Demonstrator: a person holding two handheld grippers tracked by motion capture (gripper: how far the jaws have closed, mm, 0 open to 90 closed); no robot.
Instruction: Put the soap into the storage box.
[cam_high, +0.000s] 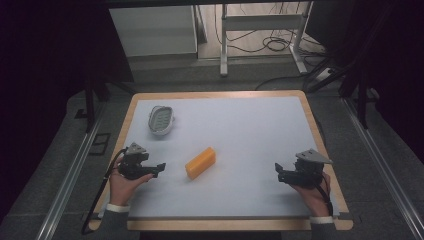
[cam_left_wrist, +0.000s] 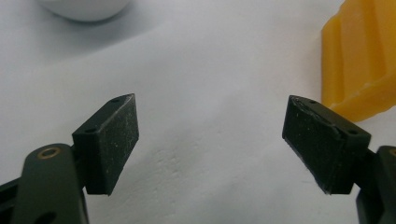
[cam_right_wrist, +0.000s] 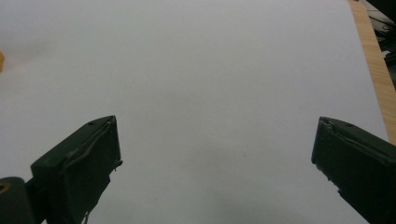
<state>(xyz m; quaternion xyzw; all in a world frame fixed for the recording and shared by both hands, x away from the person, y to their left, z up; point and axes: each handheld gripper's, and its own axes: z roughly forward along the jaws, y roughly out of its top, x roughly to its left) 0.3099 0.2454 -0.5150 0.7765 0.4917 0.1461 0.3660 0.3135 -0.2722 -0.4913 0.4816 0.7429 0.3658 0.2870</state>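
Note:
A yellow-orange block (cam_high: 200, 162) lies on the white mat near the middle front; in the left gripper view the block (cam_left_wrist: 359, 60) sits just beyond the right jaw. A small white oval dish (cam_high: 161, 119) stands at the back left, and its rim (cam_left_wrist: 84, 8) shows at the top of the left gripper view. My left gripper (cam_high: 159, 167) rests at the front left, a short way left of the block, open with nothing between its jaws (cam_left_wrist: 210, 140). My right gripper (cam_high: 278, 172) sits at the front right, open over bare mat (cam_right_wrist: 215, 154).
The white mat (cam_high: 250, 130) lies on a wooden board (cam_high: 315, 125) with a bare edge on the right (cam_right_wrist: 373, 60). Beyond the table stand a metal frame and cables (cam_high: 270, 42) on the floor.

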